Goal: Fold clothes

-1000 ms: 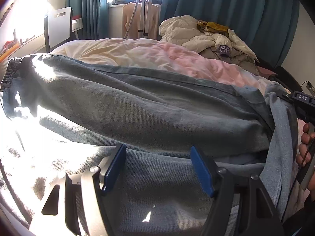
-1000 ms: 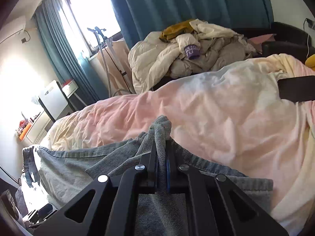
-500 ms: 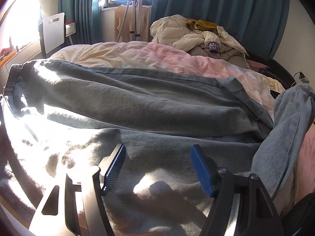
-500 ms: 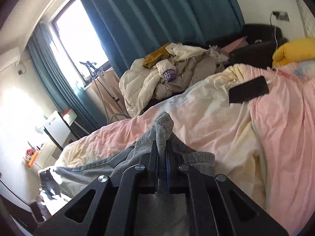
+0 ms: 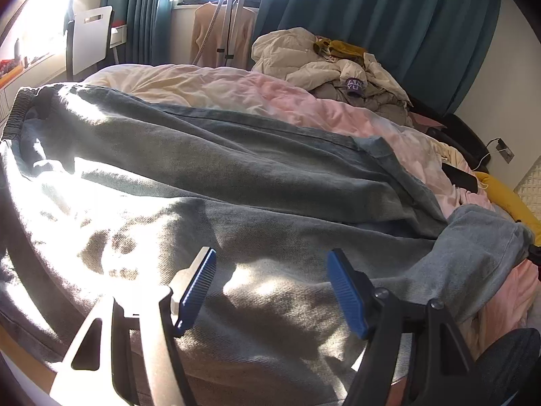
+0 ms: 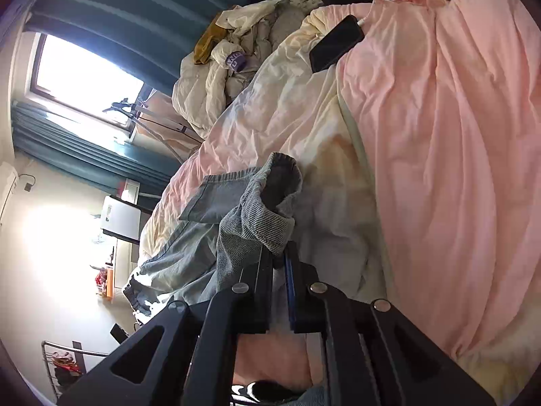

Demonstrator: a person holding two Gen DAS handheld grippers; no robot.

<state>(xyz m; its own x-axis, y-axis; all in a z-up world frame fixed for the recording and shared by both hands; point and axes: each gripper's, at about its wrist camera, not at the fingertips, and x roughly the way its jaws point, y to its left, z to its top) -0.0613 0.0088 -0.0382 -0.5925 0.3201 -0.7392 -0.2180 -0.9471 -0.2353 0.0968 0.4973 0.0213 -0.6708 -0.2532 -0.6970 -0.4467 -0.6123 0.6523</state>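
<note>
A pair of faded blue-grey jeans [image 5: 236, 176] lies spread across the bed, waistband at the far left, legs running right. My left gripper [image 5: 270, 287] hovers open just above the near leg, blue pads apart, nothing between them. In the right wrist view the camera is rolled sideways. There my right gripper [image 6: 279, 264] is shut on the bunched hem of one jeans leg [image 6: 260, 209], which is lifted off the pink duvet [image 6: 439, 135]. That raised hem [image 5: 480, 237] shows at the right of the left wrist view.
A black phone [image 6: 334, 44] on a charging cable lies on the duvet. A pile of cream and grey clothes [image 5: 331, 67] sits at the bed's far side before teal curtains [image 5: 372, 10]. A white chair [image 5: 91, 37] stands left, a yellow pillow [image 5: 507, 196] right.
My right gripper has pulled the jeans hem away to the right and rolled sideways, still shut on it. The left gripper has drawn back slightly, staying open.
</note>
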